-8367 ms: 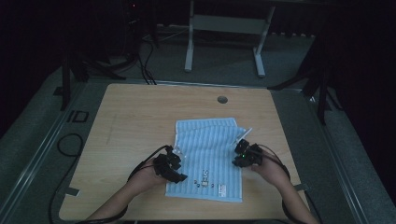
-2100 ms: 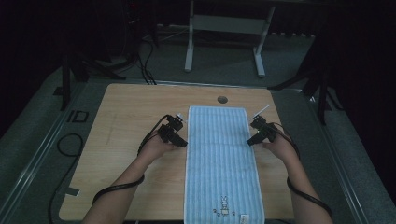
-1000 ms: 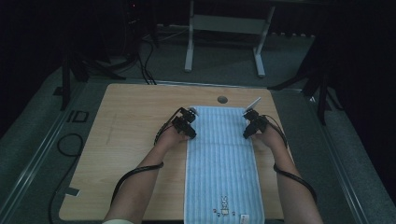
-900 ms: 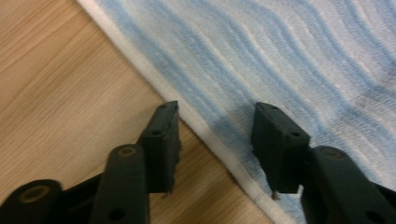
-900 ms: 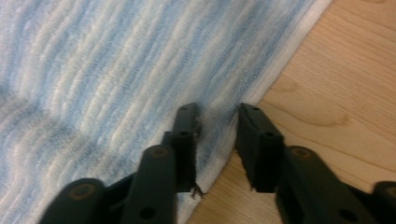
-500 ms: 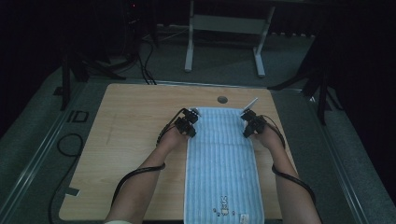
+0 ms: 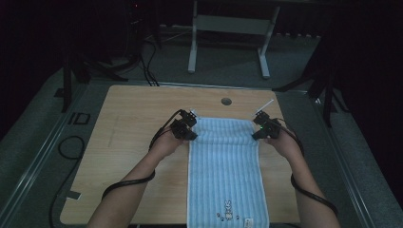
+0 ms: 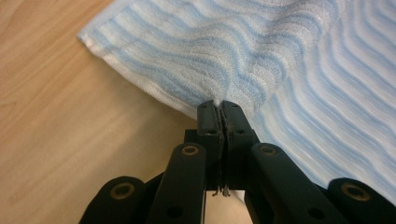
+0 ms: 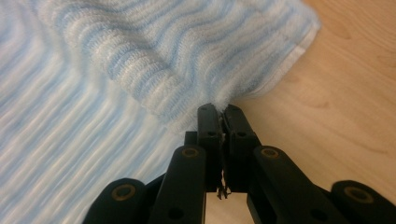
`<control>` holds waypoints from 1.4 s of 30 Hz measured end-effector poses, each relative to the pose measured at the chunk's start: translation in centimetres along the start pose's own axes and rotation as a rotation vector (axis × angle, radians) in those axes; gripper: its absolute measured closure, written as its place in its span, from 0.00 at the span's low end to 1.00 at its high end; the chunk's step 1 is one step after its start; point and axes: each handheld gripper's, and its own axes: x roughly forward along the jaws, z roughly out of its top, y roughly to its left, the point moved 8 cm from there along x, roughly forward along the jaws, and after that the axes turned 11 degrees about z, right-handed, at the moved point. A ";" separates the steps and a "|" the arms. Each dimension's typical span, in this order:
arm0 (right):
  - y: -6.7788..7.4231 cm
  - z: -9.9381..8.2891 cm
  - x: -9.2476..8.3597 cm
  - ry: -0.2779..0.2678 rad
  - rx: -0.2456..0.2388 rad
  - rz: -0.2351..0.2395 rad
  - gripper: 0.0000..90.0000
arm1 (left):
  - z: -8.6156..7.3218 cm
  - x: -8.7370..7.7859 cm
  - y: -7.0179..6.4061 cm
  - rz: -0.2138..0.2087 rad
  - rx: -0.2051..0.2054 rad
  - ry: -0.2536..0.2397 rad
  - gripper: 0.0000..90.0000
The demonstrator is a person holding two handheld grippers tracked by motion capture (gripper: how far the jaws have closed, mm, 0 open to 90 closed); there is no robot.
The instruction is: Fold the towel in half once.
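The wooden table [image 7: 128, 156] carries a long blue-striped towel [image 7: 225, 175] running from its far half to the near edge, where a small printed figure sits. The left gripper [image 7: 189, 134] pinches the towel's far left corner, jaws having just closed tight on the cloth, which puckers and lifts there. The right gripper [image 7: 259, 134] clamps the far right corner likewise. Beyond the towel lies a round cable hole [image 7: 226, 101], well apart. Nothing blocks either hand.
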 end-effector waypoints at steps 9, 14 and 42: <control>2.7 -4.0 1.0 0.015 -0.059 0.024 0.97 | -3.6 -0.3 -3.4 -0.058 0.042 0.022 0.96; 3.1 -5.4 2.7 0.051 -0.053 0.028 0.97 | -5.2 1.1 -4.7 -0.076 0.050 0.058 0.96; 3.8 -5.4 4.2 0.102 -0.068 0.017 0.87 | -4.8 2.6 -3.8 -0.082 0.010 0.085 0.79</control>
